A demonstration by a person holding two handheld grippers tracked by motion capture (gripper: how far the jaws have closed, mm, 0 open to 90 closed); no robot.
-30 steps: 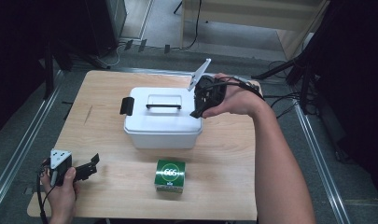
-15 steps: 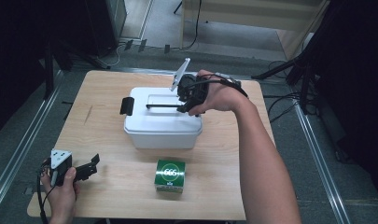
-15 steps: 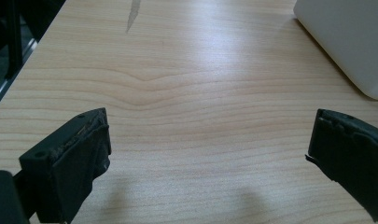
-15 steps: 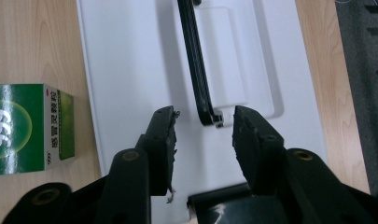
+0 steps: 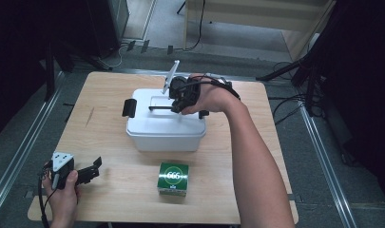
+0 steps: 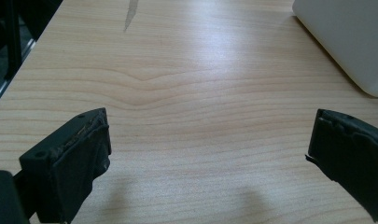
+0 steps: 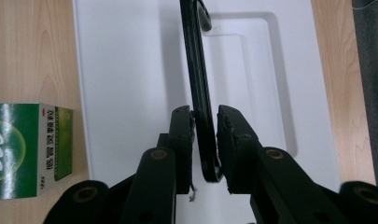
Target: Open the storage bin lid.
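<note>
A white lidded box [image 5: 164,130] stands mid-table, with a black handle [image 5: 158,108] on its lid and a black latch [image 5: 129,108] at its left end. My right gripper [image 5: 177,103] hangs over the lid. In the right gripper view my right gripper [image 7: 205,135] is shut on the upright black handle [image 7: 198,70], near one end, above the white lid [image 7: 126,70]. My left gripper [image 5: 91,171] rests at the table's front left, wide open and holding nothing. In the left gripper view my left gripper [image 6: 207,135] looks over bare wood toward the box's corner [image 6: 345,42].
A green medicine carton [image 5: 173,178] lies in front of the box, and its end [image 7: 28,149] shows in the right gripper view. The wooden table [image 5: 100,128] has room to the left of the box. Cables and dark equipment stand beyond the table's far and right edges.
My right gripper moved left from the box's right end to the lid's handle and shut on it. The left gripper stayed put.
</note>
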